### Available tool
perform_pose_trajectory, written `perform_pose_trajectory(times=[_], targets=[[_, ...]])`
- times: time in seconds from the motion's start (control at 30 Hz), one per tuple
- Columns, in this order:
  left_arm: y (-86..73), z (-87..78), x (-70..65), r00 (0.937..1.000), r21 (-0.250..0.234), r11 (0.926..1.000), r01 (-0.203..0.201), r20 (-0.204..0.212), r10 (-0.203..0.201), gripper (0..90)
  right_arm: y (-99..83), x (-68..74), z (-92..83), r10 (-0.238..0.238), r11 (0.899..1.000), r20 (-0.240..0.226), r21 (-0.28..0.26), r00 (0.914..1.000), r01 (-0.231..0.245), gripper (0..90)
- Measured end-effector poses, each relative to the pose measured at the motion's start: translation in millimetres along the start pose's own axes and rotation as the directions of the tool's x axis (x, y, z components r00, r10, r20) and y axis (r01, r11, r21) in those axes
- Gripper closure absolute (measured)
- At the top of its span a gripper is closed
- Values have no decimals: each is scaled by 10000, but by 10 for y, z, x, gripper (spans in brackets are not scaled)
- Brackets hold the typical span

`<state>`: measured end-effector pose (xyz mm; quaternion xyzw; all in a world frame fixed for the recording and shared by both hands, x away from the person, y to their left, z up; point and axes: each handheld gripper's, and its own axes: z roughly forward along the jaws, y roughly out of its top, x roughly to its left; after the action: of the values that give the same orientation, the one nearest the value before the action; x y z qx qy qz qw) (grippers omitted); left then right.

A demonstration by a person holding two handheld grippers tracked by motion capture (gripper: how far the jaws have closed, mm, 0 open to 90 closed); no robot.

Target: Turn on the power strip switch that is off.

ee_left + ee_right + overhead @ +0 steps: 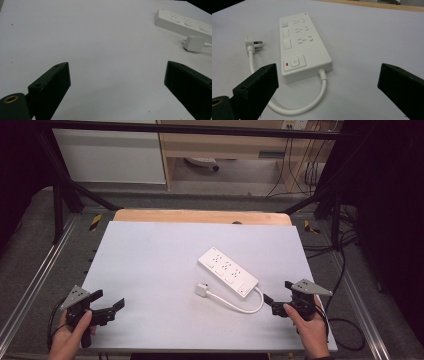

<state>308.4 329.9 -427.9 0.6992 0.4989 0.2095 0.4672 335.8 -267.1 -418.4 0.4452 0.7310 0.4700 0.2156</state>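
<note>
A: What's the power strip (228, 271) like?
B: Smooth white plastic, oblong, right of the table's (150, 270) centre; its round cord loops to a plug (202, 289) at seven o'clock.
A: Grippers?
B: Left gripper (112, 304) and right gripper (278, 299) gape wide, empty.

My left gripper (117, 85) hangs with its jaws spread wide over the bare white table (100, 37); far right lie the power strip (185, 23) and its plug (194, 43).
</note>
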Motion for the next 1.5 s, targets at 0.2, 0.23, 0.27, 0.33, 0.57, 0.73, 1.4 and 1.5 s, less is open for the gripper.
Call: perform_pose_trajectory(times=[0.2,0.23,0.27,0.33,0.57,0.73,1.4,1.5], targets=[[-5,11,3,10000,104,9999,3,-58,-3,66,68,22,4,-29,9999,-64,-132,10000,28,33],[-6,12,2,10000,109,9999,-9,-63,10,66,85,23,1,-15,9999,-70,-159,10000,14,32],[-4,12,1,10000,115,9999,-21,-70,22,66,101,24,1,10,9999,-73,-166,10000,-11,32],[-4,11,0,10000,102,9999,-6,-57,6,66,129,22,7,30,9999,-105,-169,9999,-31,32],[-26,16,13,10000,214,9998,-21,-55,23,65,231,50,83,-28,10000,-190,-10,9998,28,32],[-13,21,12,9999,215,9998,-46,-122,48,64,345,38,138,-173,9998,-300,-147,9994,168,31],[-23,47,4,9998,430,9990,-139,-113,144,64,800,-1,205,-177,9981,-262,-588,9995,161,26],[-20,50,-4,9998,478,9987,-146,-148,153,64,856,-2,218,-146,9978,-382,-653,9992,121,26]])
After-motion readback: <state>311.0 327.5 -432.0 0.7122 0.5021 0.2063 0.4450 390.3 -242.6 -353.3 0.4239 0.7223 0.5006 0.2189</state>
